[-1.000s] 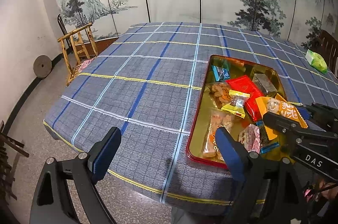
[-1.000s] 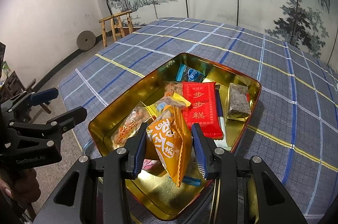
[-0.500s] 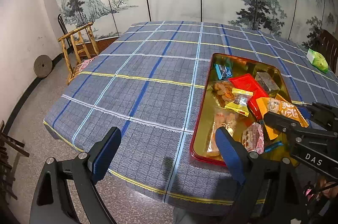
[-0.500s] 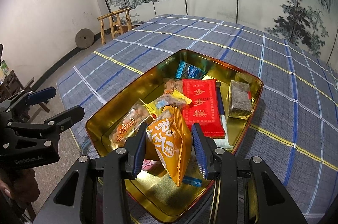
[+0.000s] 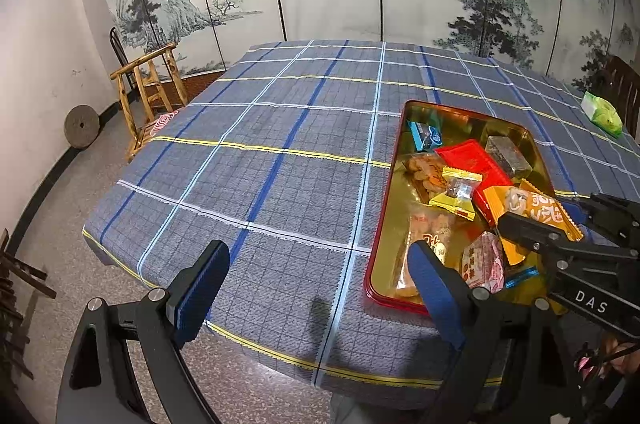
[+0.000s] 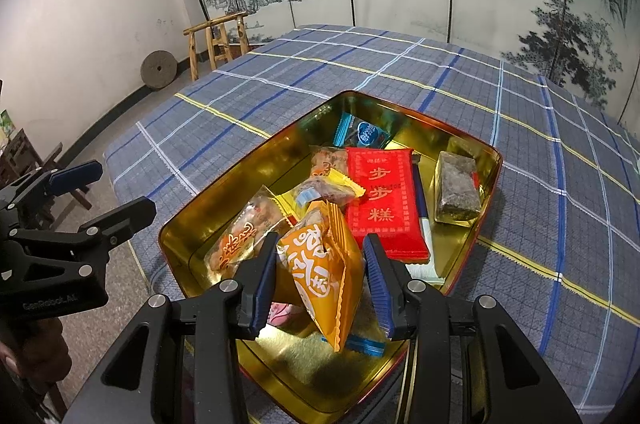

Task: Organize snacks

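Snacks fill a gold tin with a red rim (image 6: 486, 160) at the centre of the right wrist view, on the surface under a blue checked cloth (image 5: 280, 160). Inside lie a red packet (image 6: 380, 200), a brown block (image 6: 456, 190), a small blue packet (image 6: 362, 134) and clear-wrapped pastries (image 6: 244, 232). A green packet (image 5: 602, 108) sits far off at the right edge of the left wrist view, a wooden chair (image 5: 150, 96) at the left. The right hand-held gripper (image 6: 320, 272) is clamped partway on an orange packet (image 6: 320, 264), held over the tin's near end. The left hand-held gripper (image 5: 316, 288) gapes wide and empty over the surface's near edge, beside the tin. Compared with a second ago, nothing has noticeably shifted.
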The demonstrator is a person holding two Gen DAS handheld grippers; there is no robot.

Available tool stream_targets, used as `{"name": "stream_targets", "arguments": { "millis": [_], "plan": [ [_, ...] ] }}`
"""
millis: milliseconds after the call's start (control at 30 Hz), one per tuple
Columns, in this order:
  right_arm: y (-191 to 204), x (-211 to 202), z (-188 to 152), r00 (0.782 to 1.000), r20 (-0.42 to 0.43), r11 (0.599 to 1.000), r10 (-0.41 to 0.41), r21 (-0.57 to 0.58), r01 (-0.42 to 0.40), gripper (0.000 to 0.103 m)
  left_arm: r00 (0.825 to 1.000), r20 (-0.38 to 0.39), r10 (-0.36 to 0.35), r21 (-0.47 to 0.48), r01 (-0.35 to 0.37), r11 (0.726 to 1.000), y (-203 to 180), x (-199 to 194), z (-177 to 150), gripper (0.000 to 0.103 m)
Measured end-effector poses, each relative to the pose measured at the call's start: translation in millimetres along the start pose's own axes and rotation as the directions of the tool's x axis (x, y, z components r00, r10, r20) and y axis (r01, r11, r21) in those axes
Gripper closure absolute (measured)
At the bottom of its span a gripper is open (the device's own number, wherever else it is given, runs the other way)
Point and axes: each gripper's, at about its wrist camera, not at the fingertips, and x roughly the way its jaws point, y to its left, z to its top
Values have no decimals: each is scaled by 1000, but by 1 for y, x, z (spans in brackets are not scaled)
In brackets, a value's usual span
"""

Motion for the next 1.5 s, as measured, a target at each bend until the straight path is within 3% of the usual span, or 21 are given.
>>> {"name": "stream_targets", "arguments": {
  "millis": [700,1000,1267,1500],
  "plan": [
    [5,-4,6,1000,12,1000,-1,-7,1,58,1000,-3,3,6,-3,1000,5,4,-2,14],
    [9,-34,16,997,80,1000,-9,-5,10,57,1000,21,1,12,-1,1000,2,-2,0,14],
    [23,-69,17,982,188,998,-29,-47,38,56,995,103,6,19,-8,1000,-9,-30,9,14],
    [36,-106,15,943,323,992,-80,-70,108,35,986,168,18,-17,-16,1000,-13,-57,21,14]
  ]
}}
